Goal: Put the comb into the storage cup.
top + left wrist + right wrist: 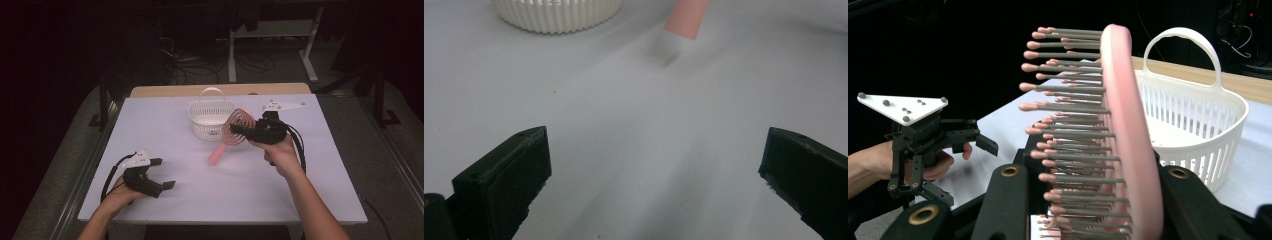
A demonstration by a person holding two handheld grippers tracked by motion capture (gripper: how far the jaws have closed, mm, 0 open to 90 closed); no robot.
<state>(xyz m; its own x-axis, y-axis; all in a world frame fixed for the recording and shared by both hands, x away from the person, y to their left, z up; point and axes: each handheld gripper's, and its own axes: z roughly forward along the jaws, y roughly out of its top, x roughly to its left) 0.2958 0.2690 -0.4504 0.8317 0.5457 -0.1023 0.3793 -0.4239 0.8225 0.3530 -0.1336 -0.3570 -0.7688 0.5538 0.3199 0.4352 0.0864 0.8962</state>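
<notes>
The right gripper (239, 131) clamps the pink brush (231, 134) by its head, just beside the basket (210, 118); the handle tip is blurred in the left gripper view. The left gripper (162, 173) gapes empty, well apart.

Smooth pink plastic hairbrush (1128, 135), ribbed white plastic basket (1198, 125), matt white table (200, 185)

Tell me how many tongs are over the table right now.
2. The left tongs hang open and empty over the near left of the table; the right tongs grip a pink hairbrush beside the white basket.
</notes>
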